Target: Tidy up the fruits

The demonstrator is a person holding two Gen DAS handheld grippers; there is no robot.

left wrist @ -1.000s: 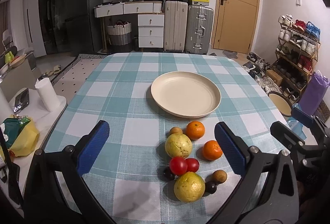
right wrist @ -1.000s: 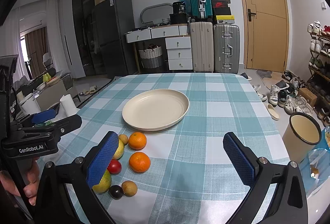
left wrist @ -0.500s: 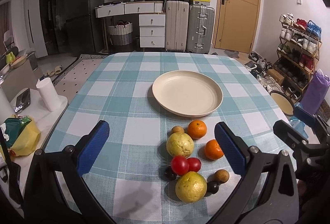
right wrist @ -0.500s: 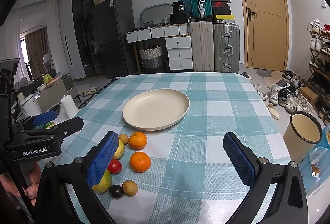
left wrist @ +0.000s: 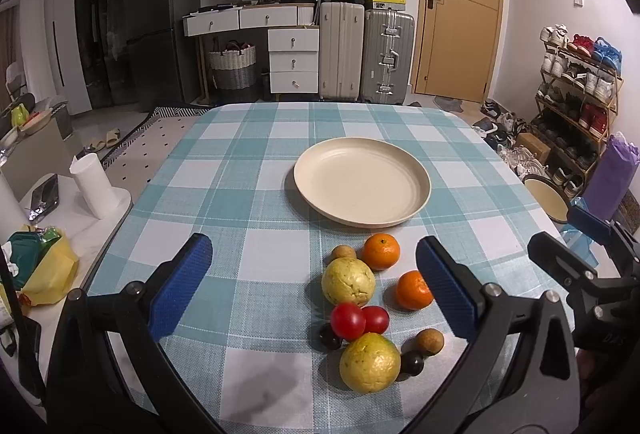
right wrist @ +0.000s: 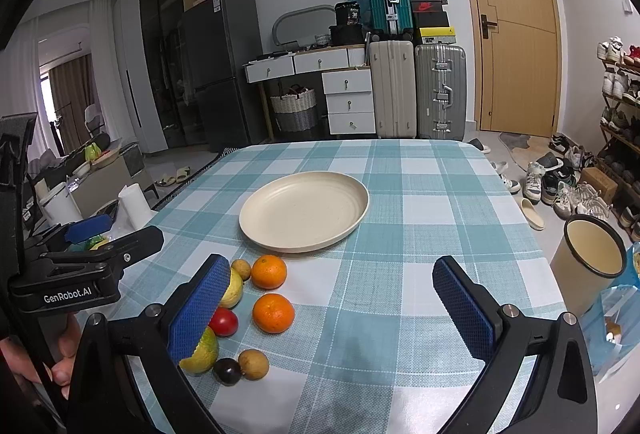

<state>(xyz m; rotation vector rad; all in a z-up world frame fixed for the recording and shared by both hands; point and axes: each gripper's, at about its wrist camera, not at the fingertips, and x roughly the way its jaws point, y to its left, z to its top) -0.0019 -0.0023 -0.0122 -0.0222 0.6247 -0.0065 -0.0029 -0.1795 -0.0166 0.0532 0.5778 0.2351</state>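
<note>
i have both tongs hovering low over the near edge of the checked table [left wrist: 248, 170]. my left gripper [left wrist: 312, 286] has its blue pads spread wide with nothing between them, and my right gripper [right wrist: 332, 306] is spread just as wide, also empty.

the fruit sits in a loose cluster on the cloth just in front of me. nearest the cream plate [left wrist: 362, 181] are a small brown fruit [left wrist: 343, 252] and an orange [left wrist: 381, 251]; a yellow-green guava [left wrist: 348, 282] touches the brown one, and a second orange [left wrist: 414, 290] lies to its right, partly behind my left gripper's right pad. closer in, two red tomatoes [left wrist: 348, 321] press together, with a dark plum [left wrist: 330, 336] tucked at their left. nearest of all are a second guava [left wrist: 370, 362], another dark plum [left wrist: 412, 363] and a brown fruit [left wrist: 430, 342]. the plate holds nothing and stands well apart from the cluster's near end.

from the right wrist view, my right gripper's left pad [right wrist: 200, 310] covers parts of both guavas. the left gripper's body and the hand [right wrist: 60, 358] holding it crowd the left side there. a cream bin [right wrist: 592, 266] stands beside the table on the right, a paper roll [left wrist: 92, 186] on the left.
</note>
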